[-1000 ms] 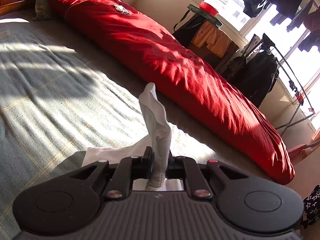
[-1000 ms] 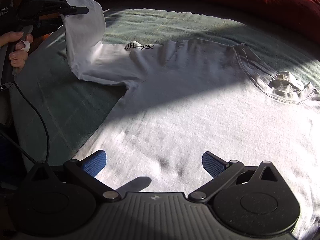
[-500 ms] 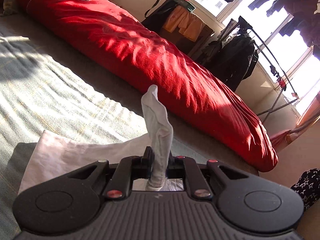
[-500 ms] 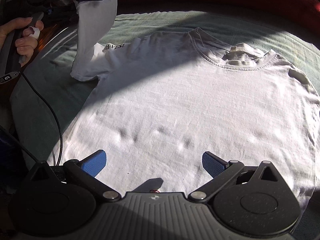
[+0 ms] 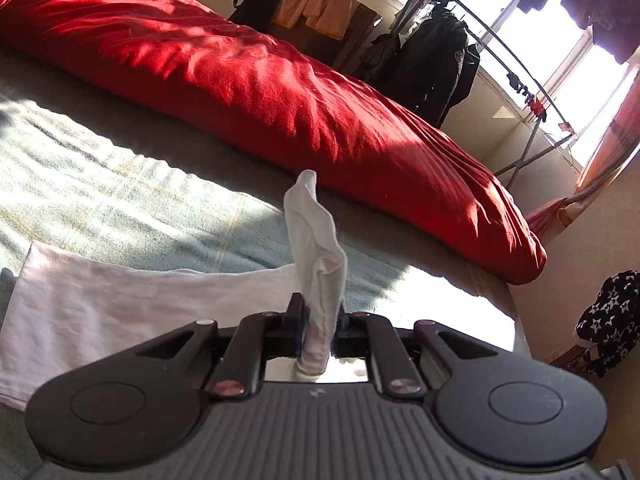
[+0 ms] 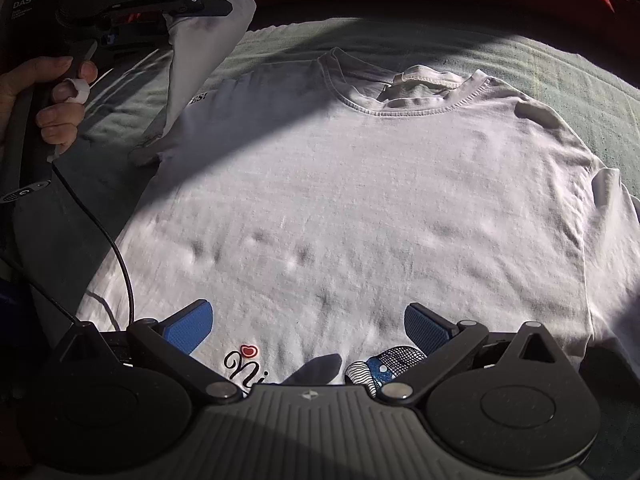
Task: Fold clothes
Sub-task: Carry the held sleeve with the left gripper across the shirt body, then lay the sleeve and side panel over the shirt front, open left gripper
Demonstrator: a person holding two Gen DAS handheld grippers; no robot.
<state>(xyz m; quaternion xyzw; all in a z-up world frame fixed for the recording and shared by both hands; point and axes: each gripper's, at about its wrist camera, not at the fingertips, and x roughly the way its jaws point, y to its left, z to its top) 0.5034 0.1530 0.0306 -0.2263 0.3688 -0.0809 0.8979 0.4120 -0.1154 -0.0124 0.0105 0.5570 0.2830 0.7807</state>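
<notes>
A white cotton T-shirt (image 6: 360, 200) is spread flat on the grey-green blanket (image 6: 520, 52); its sleeve (image 5: 316, 248) is pinched and lifted by the left gripper (image 5: 318, 322); the right gripper (image 6: 308, 320) is held wide, empty, above the hem.

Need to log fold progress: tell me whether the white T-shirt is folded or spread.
Mostly spread: the T-shirt lies flat on the bed; only one sleeve is lifted, pinched in the left tongs.

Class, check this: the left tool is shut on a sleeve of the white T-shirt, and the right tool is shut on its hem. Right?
Not quite. The right tool is open, gripping nothing, as the right wrist view shows. The left tool is indeed shut on the T-shirt's sleeve.
</notes>
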